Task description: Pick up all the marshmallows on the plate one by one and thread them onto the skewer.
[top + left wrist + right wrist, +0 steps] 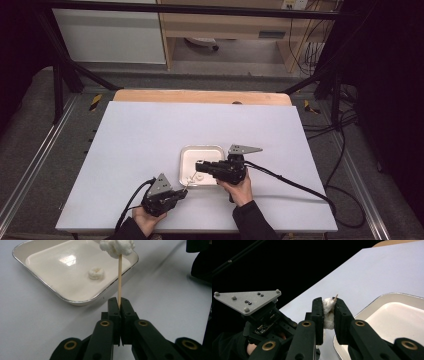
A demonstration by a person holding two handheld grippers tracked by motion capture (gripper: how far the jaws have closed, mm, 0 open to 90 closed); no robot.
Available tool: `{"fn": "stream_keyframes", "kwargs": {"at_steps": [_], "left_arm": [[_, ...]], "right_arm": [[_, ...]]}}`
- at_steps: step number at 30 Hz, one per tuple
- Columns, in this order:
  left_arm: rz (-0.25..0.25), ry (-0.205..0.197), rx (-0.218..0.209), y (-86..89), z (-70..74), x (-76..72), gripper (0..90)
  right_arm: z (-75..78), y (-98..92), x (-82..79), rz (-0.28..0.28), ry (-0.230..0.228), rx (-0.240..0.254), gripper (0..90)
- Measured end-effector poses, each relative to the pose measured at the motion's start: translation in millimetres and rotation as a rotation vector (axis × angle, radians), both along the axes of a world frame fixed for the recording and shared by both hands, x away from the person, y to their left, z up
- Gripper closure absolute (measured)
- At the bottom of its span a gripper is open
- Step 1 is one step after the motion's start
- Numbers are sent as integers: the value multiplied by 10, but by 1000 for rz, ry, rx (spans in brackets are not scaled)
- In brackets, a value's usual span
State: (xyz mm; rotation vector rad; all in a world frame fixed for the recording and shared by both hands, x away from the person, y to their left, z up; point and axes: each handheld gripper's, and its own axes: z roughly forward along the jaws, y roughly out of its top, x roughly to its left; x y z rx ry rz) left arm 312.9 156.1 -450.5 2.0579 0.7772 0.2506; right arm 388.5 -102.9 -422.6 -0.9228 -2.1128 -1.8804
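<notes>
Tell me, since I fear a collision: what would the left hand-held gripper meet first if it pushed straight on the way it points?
Probably the near rim of the shallow white rectangular tray, just ahead of its closed jaws; depth is uncertain.

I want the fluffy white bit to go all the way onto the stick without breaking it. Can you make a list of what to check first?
1. Left gripper shut on the stick: ok, the stick stands upright between its jaws.
2. Right gripper squeezing the white puff: ok.
3. Stick tip through the puff: ok, the point pokes out on top in the right gripper view.
4. Stick straight, not bent: ok in the left gripper view.
5. Another puff waiting in the tray: ok, one lies inside.
6. Whether the puff will slide down easily: cannot tell.
</notes>
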Motion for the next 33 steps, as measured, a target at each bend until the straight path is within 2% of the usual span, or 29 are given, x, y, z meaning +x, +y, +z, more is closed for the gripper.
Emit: {"fn": "stream_keyframes", "kwargs": {"at_steps": [33], "left_arm": [[-5, 12, 21, -13, -14, 5, 886]], "right_arm": [[-78, 39, -45, 19, 6, -11, 820]]}}
